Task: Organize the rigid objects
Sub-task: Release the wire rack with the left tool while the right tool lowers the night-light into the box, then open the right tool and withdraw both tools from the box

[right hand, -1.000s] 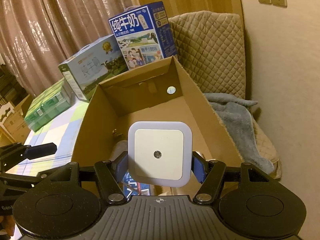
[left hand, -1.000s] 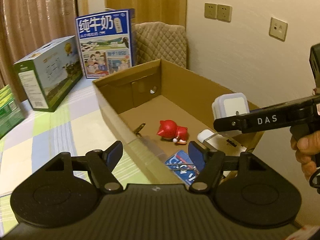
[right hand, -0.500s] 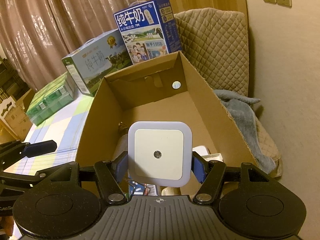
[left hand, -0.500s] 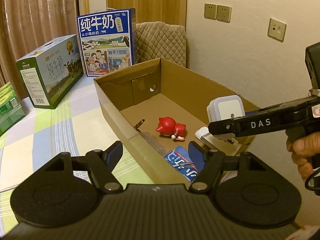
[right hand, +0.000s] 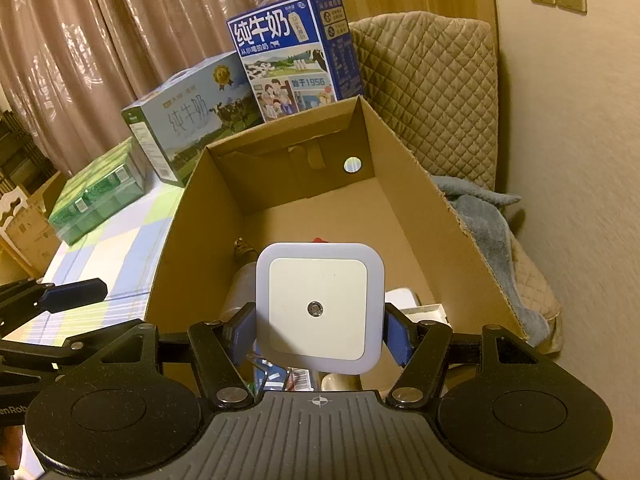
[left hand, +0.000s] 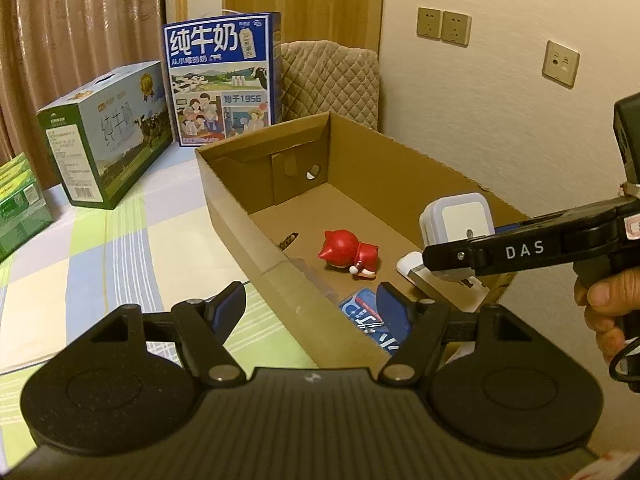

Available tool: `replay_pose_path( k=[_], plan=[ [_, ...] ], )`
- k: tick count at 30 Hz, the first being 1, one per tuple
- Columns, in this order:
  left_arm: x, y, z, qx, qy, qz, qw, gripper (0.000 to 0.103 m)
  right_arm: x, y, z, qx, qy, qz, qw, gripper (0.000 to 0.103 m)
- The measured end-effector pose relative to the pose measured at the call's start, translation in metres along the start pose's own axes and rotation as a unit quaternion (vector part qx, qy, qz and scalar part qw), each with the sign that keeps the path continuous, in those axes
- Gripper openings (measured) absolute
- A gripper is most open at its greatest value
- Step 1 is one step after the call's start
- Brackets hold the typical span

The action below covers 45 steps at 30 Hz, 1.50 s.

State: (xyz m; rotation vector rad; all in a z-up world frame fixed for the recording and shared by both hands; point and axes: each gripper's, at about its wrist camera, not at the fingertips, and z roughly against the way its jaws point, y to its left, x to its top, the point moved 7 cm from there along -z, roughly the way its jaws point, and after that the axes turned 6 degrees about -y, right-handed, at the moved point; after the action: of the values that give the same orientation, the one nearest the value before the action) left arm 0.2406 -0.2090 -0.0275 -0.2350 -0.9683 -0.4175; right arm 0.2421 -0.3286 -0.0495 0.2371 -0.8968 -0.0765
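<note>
Above the open cardboard box [right hand: 400, 152], the right gripper [right hand: 319, 330] holds a white square night light [right hand: 320, 306], its blue fingers [right hand: 396, 338] pinching the light's two side edges. The light's flat face with a small round sensor at its middle looks back at the right wrist camera. Seen from the left wrist, the light [left hand: 456, 220] hangs over the near right part of the box [left hand: 248, 216], clear of the floor of the box, with the black arm marked DAS reaching in from the right and a hand [left hand: 604, 308] on the handle.

Inside the box lie a small red figure [left hand: 348, 252] on its side near the middle, a blue card [left hand: 366, 316] toward the near wall, and a white flat item [left hand: 412, 264] under the held light. A small dark object [left hand: 289, 239] rests against the left wall.

The left gripper [left hand: 310, 314] hovers by the near left wall of the box, its fingers [left hand: 230, 308] spread apart with nothing between them.

The box stands on a worktop [left hand: 100, 264] with a checked cloth. Behind it a blue milk carton [left hand: 222, 80] stands upright, a green carton [left hand: 108, 132] to its left, and more green packs [right hand: 96, 196] further left. A quilted chair [right hand: 432, 88] with a grey towel [right hand: 484, 216] stands beside the wall.
</note>
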Motion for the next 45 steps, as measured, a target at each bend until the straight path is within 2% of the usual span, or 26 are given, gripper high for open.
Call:
replay_pose_path(
  k=[19, 30, 35, 41, 45],
  plan=[
    [-0.003, 0.011, 0.008, -0.007, -0.007, 0.016, 0.9998, 0.069, 0.007, 0.008, 0.000, 0.016, -0.014, 0.005, 1.000, 0.062],
    [-0.012, 0.012, 0.018, 0.007, -0.005, 0.038, 0.9992, 0.080, 0.004, 0.009, 0.013, 0.010, -0.014, 0.006, 1.000, 0.064],
    [-0.012, 0.013, 0.028, 0.018, -0.010, 0.050, 0.9985, 0.092, 0.006, 0.008, 0.026, 0.005, -0.022, 0.005, 1.000, 0.077],
    [-0.013, 0.010, 0.046, 0.027, -0.016, 0.062, 0.9976, 0.102, 0.008, 0.011, 0.048, 0.005, -0.031, 0.012, 0.999, 0.091],
    [-0.015, 0.008, 0.058, 0.025, -0.016, 0.078, 0.9965, 0.102, 0.006, 0.015, 0.063, 0.008, -0.036, 0.009, 0.999, 0.095]
  ],
)
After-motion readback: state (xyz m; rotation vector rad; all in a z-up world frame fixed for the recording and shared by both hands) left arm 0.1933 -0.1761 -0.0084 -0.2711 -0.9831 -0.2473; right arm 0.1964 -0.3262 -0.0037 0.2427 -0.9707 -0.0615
